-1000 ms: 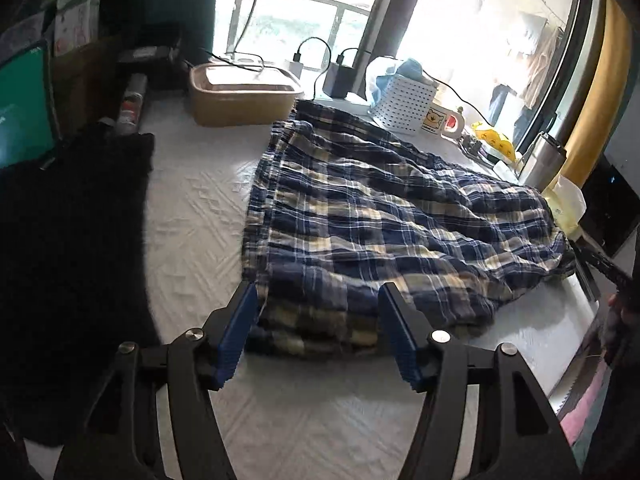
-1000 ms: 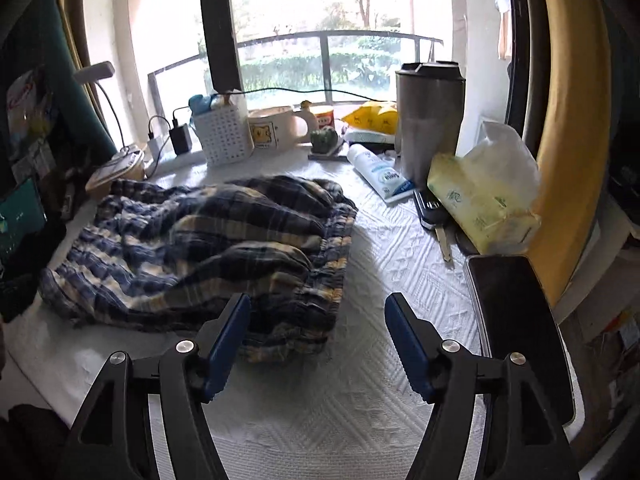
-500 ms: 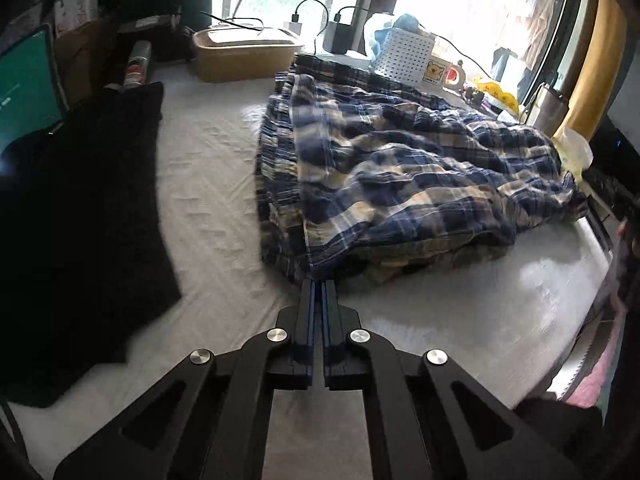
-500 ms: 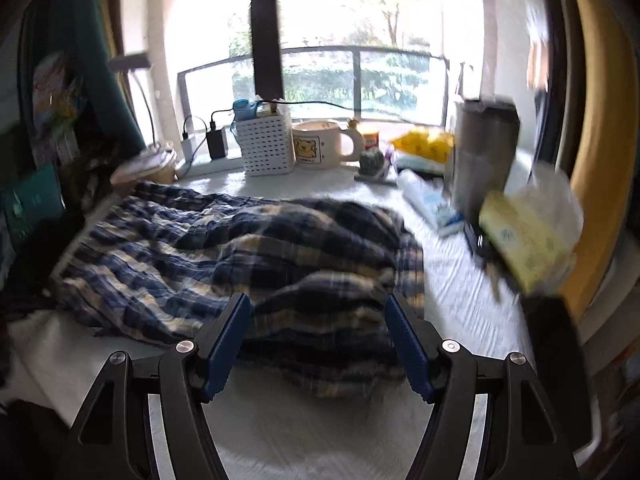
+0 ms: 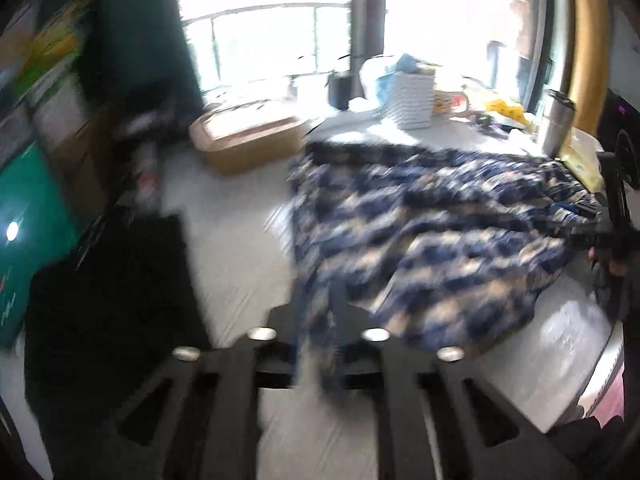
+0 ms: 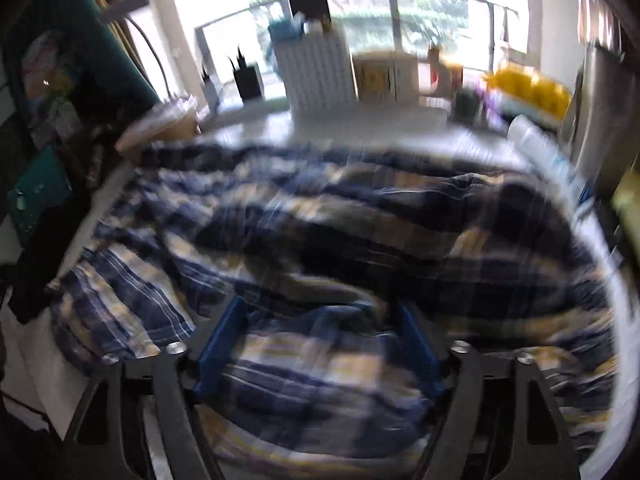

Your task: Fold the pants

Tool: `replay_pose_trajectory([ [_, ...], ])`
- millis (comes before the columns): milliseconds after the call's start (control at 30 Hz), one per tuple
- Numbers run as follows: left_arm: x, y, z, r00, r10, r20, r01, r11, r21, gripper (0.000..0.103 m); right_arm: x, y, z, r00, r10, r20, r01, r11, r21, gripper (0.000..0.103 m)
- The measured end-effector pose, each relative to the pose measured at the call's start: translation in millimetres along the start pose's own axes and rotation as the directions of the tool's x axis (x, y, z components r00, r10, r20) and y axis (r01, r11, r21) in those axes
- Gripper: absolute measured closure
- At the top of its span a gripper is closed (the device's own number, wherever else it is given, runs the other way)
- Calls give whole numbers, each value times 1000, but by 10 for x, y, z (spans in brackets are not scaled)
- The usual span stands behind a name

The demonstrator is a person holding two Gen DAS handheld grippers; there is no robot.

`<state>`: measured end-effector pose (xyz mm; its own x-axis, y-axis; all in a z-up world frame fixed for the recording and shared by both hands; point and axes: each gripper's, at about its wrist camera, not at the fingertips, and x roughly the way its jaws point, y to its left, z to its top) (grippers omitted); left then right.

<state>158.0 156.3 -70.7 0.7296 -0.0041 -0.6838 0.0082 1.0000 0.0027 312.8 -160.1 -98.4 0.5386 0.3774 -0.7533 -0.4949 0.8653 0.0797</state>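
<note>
The left gripper [image 5: 320, 312] pinches the plaid pants' [image 5: 424, 232] near edge, its jaws opening. The right gripper [image 6: 320, 344], jaws opening wide, straddles loose cloth.

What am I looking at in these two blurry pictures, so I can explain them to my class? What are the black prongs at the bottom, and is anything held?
There is no robot here. A person holds a two-finger gripper in each hand, and a small wide-angle camera on each gripper looks forward along its fingers. The prongs are those fingers. One picture comes from the left gripper, the other from the right gripper.

Blue plaid pants lie crumpled on a white-covered table, with a black cloth beside them and a box, a white basket and a mug behind.

The left gripper has a bunch of the pants' edge between its narrow jaws, which are opening. The right gripper's jaws are opening wide around a fold of cloth without pinching it.
</note>
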Motion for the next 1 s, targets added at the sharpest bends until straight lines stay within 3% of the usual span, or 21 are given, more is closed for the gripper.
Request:
replay_pose_trajectory([
  [33, 74, -51, 84, 1000, -20, 1, 20, 1000, 16, 65, -14, 57, -14, 1000, 5, 5, -5, 1000, -15, 13],
  [100, 270, -188, 271, 998, -64, -11, 65, 996, 53, 65, -17, 131, -28, 999, 53, -7, -53, 999, -7, 7],
  [200, 543, -397, 452, 994, -105, -41, 109, 986, 125, 65, -85, 165, -92, 999, 40, -8, -40, 999, -24, 7],
  [400, 1066, -425, 529, 982, -111, -155, 137, 977, 164, 65, -600, -117, -55, 991, 16, 131, -21, 999, 36, 9],
  [433, 1110, -396, 537, 980, -108, -166, 135, 978, 161, 65, -650, -149, -18, 988, 15, 152, -21, 999, 39, 18],
  [467, 1161, -351, 552, 979, -106, -177, 134, 979, 156, 65, -693, -194, 59, 985, 5, 172, -10, 999, 33, 41],
  [500, 1191, -327, 561, 977, -104, -184, 133, 979, 153, 65, -680, -210, 133, 985, -9, 170, 5, 1000, 21, 55],
  [533, 1212, -297, 568, 977, -102, -189, 132, 980, 151, 65, -643, -221, 216, 987, -18, 162, 18, 1000, 1, 77],
  [567, 1239, -252, 575, 976, -98, -193, 128, 980, 150, 65, -593, -226, 298, 988, -11, 151, 15, 1000, -26, 87],
  [733, 1361, -85, 545, 973, -111, -200, 137, 983, 120, 65, -43, -141, 640, 1000, -21, -6, 20, 988, -153, 88],
  [833, 1337, -37, 491, 977, -126, -171, 149, 981, 126, 64, 408, -162, 646, 986, -84, -142, 52, 976, -212, 88],
  [1000, 1323, 27, 470, 982, -122, -146, 143, 979, 146, 62, 497, -331, 726, 980, -135, -144, 103, 972, -212, 88],
])
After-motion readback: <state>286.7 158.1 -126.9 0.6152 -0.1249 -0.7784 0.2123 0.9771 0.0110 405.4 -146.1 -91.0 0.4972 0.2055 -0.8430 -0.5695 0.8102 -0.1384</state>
